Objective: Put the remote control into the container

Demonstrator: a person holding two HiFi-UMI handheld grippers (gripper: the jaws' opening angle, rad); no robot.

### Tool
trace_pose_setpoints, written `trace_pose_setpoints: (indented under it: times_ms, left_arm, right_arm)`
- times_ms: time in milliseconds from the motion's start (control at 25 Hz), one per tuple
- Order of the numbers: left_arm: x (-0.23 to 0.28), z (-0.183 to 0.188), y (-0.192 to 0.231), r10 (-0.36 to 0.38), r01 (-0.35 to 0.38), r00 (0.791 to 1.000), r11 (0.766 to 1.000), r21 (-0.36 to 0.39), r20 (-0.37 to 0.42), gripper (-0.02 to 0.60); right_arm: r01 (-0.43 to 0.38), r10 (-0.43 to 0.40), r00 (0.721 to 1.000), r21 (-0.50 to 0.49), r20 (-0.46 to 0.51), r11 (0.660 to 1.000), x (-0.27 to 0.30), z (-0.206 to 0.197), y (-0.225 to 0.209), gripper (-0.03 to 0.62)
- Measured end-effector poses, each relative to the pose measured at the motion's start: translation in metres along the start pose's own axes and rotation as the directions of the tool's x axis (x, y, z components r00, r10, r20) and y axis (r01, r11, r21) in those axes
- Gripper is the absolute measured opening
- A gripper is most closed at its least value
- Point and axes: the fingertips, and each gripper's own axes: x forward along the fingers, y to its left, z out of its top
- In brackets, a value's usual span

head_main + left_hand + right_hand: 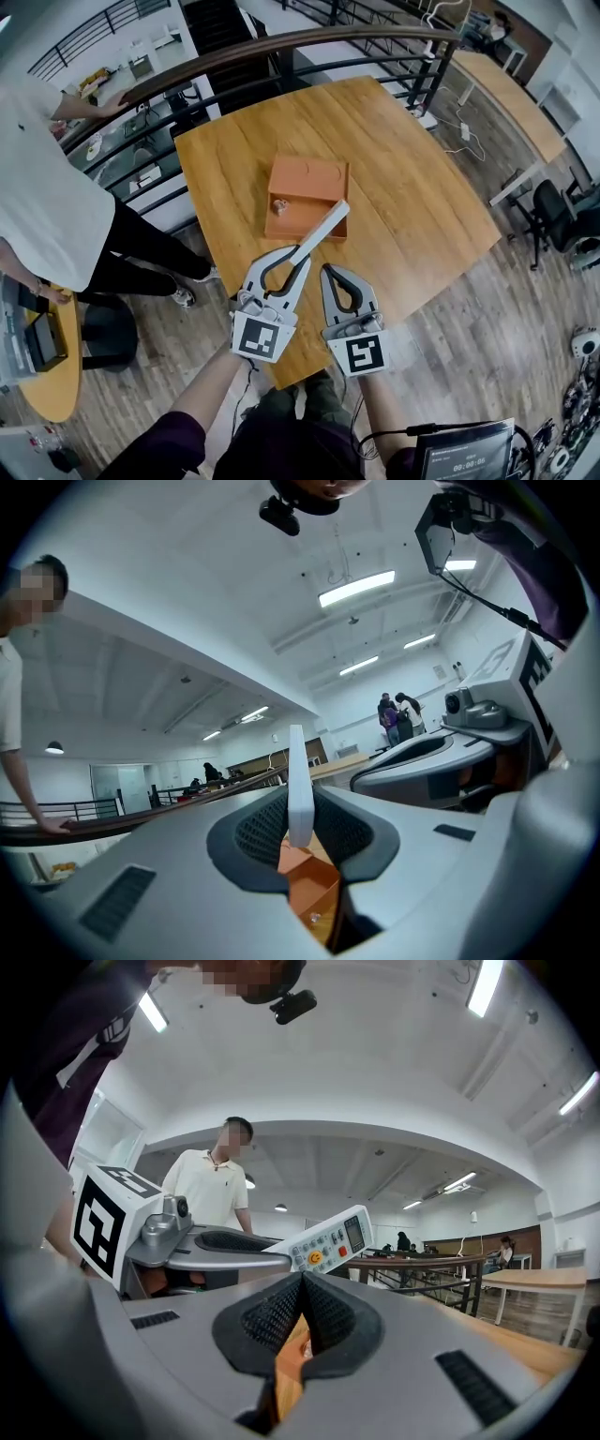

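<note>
Head view: the left hand-held gripper clamps the white remote control above the orange container's near rim, mid-table. The right hand-held gripper is clenched and empty. Lowering and release apparently remain.

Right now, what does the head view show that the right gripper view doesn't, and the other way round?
Only the head view: the whole wooden table and the orange container seen from above, the remote control slanting over it. Only the right gripper view: the remote's buttons and screen, and the right gripper's jaws shut together, empty. Both: the left gripper holding the remote, and a person in a white shirt.
</note>
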Motion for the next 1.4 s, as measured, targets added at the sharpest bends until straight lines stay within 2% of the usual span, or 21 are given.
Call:
trace_pose_setpoints:
  times_ms: [160, 280, 600, 720, 880, 1080, 1280, 1400]
  left_arm:
    - [0.044, -0.037, 0.007, -0.028, 0.028, 0.999, 1.0, 0.005, -0.034, 0.081]
    - [0.069, -0.073, 0.004, -0.068, 0.066, 0.997, 0.997, -0.028, -0.046, 0.081]
    - [0.112, -0.157, 0.004, -0.137, 0.142, 0.98, 0.99, 0.019, -0.144, 0.081]
    - [0.124, -0.181, 0.003, -0.194, 0.208, 0.961, 0.976, 0.057, -0.196, 0.081]
    - [0.129, -0.208, 0.01, -0.314, 0.357, 0.904, 0.928, 0.107, -0.29, 0.081]
    - [0.141, -0.238, 0.01, -0.43, 0.511, 0.81, 0.851, 0.12, -0.4, 0.081]
    - [0.151, -0.266, 0.007, -0.501, 0.605, 0.718, 0.792, 0.078, -0.483, 0.081]
    - [0.159, -0.279, 0.004, -0.523, 0.636, 0.678, 0.77, 0.056, -0.516, 0.081]
  right_arm:
    - [-0.02, 0.02, 1.0, 0.021, -0.022, 1.0, 0.026, -0.032, -0.029, 0.015]
    - [-0.031, 0.032, 0.999, 0.041, -0.037, 0.999, 0.044, -0.059, -0.044, 0.015]
    - [-0.046, 0.051, 0.996, 0.076, -0.076, 0.996, 0.077, -0.123, -0.07, 0.015]
    - [-0.046, 0.054, 0.995, 0.091, -0.085, 0.995, 0.086, -0.137, -0.079, 0.015]
    - [-0.04, 0.052, 0.993, 0.11, -0.103, 0.993, 0.092, -0.149, -0.079, 0.015]
    - [-0.037, 0.051, 0.992, 0.119, -0.116, 0.992, 0.092, -0.164, -0.083, 0.015]
    - [-0.037, 0.053, 0.991, 0.129, -0.12, 0.991, 0.091, -0.17, -0.086, 0.015]
    - [-0.034, 0.05, 0.991, 0.129, -0.125, 0.991, 0.089, -0.174, -0.089, 0.015]
